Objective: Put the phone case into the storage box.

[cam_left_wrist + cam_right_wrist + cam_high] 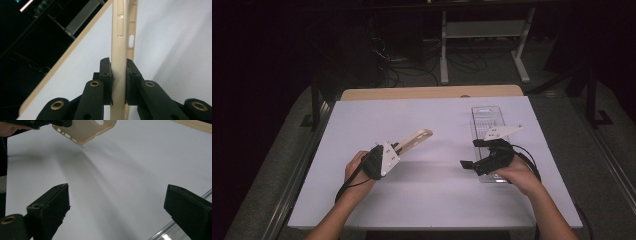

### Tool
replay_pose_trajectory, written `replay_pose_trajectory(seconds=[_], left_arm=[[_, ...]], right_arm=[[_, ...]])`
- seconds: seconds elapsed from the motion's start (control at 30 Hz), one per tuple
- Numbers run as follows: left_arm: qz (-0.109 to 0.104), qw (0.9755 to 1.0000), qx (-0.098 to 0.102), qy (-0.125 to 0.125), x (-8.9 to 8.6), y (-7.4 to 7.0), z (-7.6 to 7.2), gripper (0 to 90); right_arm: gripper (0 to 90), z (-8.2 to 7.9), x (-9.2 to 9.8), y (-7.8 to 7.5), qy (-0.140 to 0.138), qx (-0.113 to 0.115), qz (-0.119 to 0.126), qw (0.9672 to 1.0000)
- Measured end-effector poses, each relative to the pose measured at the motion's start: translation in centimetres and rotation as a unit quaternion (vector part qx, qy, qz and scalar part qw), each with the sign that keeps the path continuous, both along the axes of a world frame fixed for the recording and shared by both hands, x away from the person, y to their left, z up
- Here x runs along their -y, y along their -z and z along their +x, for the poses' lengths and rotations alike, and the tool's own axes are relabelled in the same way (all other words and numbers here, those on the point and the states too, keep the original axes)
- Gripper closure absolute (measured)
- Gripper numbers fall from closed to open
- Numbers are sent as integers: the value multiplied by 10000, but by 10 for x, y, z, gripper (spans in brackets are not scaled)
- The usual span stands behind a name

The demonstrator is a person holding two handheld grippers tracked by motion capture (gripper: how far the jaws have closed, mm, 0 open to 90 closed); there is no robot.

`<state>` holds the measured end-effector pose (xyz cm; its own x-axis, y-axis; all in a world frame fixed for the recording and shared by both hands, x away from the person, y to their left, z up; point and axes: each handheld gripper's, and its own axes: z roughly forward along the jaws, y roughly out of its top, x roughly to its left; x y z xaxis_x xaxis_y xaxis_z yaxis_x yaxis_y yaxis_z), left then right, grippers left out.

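Observation:
A cream phone case is held in the air over the left half of the white table, pointing up and to the right. My left gripper is shut on its near end. In the left gripper view the black pads press both sides of the phone case, which stands edge-on. My right gripper hovers over the table's right half, jaws wide apart with nothing between them. In the right gripper view the phone case shows at the top left, and both fingertips frame bare table.
A clear plastic tray lies on the right side of the white table, partly under my right hand; its edge shows by the right jaw. A wooden strip runs along the far edge. Cables and a desk frame stand beyond.

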<state>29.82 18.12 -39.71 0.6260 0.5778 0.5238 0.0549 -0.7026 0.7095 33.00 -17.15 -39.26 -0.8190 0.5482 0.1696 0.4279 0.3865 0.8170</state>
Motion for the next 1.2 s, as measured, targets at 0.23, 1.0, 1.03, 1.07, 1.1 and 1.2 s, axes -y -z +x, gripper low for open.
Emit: replay_pose_trajectory(seconds=[0.23, 1.0, 1.03, 1.07, 1.1, 1.2], left_arm=[[-356, 9989, -288, -68, -3, -1, 4, 791], [-1342, 9860, -939, -323, -10, -7, 15, 792], [-1326, 9862, -933, -323, -10, -7, 15, 791], [-1328, 9862, -930, -330, -10, -7, 15, 792], [-1388, 9854, -922, -340, -9, -7, 15, 792], [-1475, 9844, -894, -358, -7, -8, 17, 792]], right_arm=[[57, 0, 0, 0, -7, 6, -9, 10000], [61, 2, 0, -4, 207, -92, -31, 9997], [61, 2, -3, -5, 223, -115, -36, 9997], [61, 3, -3, -5, 222, -105, -50, 9997], [60, 3, -5, -7, 234, -114, -93, 9996], [38, 5, -8, -10, 283, -201, -112, 9993]])
